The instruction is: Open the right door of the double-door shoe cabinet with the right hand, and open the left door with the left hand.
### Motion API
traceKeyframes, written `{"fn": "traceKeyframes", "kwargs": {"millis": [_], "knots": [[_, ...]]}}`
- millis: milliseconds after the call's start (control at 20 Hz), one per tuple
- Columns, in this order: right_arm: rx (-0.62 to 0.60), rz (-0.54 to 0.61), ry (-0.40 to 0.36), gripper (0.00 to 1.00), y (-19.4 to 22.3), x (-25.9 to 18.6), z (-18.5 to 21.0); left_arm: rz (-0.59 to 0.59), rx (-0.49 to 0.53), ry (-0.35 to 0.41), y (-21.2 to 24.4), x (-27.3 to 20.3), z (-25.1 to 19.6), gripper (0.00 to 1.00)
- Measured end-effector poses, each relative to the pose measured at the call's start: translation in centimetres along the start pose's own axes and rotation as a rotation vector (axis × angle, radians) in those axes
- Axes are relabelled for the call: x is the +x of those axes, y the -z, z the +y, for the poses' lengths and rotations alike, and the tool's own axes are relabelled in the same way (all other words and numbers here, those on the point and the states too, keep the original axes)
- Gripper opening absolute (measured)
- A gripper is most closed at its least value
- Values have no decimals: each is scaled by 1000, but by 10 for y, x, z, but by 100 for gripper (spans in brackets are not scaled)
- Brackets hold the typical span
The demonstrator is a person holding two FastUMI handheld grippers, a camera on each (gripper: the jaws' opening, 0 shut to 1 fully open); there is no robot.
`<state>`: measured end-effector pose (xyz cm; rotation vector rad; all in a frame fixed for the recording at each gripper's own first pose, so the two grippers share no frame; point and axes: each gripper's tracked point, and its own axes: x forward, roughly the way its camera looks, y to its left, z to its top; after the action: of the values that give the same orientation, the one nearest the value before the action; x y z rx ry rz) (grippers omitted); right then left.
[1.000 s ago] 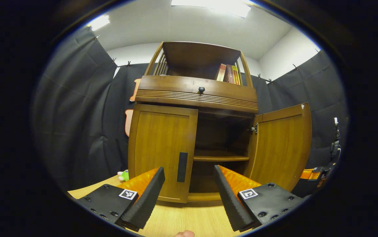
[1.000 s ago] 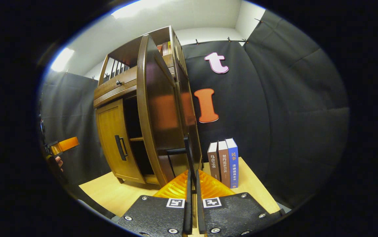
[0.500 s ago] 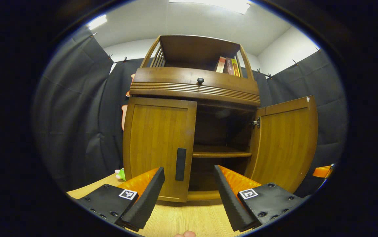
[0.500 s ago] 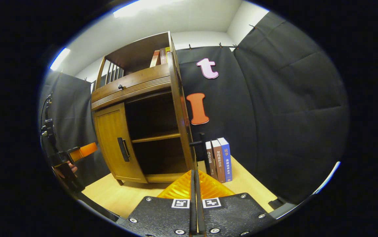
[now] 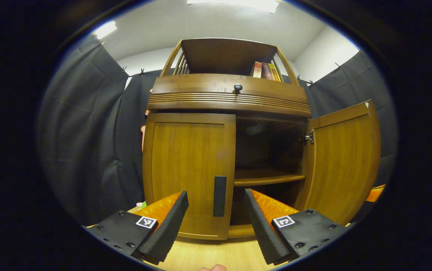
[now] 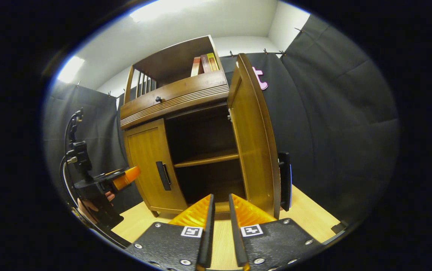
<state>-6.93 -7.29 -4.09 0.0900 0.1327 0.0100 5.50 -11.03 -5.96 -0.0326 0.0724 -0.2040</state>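
In the left gripper view you are holding the left gripper [image 5: 216, 216] wide open, low in the frame, facing the left door [image 5: 187, 171], which is sitting closed with its dark handle [image 5: 219, 195] at lower centre. At the right of the frame the right door [image 5: 341, 162] is standing open. In the right gripper view your right gripper [image 6: 219, 222] is hanging narrow and empty beside it. Judging by this, the handle needs closing on next.
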Motion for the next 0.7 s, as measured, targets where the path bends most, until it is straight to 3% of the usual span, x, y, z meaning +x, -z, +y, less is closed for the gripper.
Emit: {"fn": "traceKeyframes", "kwargs": {"millis": [200, 300, 450, 700], "knots": [[-110, 39, 11, 70, 14, 0, 3, 12, -26, -8, 10, 16, 3, 94], [-131, 42, 3, 70, 19, -1, 6, 23, -33, -1, 18, 27, 2, 94], [-77, 54, -72, 69, 20, -1, 28, 47, 1, 2, 31, 57, 2, 98], [-75, 61, -78, 70, 19, -3, 31, 91, 29, 30, 68, 120, 0, 94]]}}
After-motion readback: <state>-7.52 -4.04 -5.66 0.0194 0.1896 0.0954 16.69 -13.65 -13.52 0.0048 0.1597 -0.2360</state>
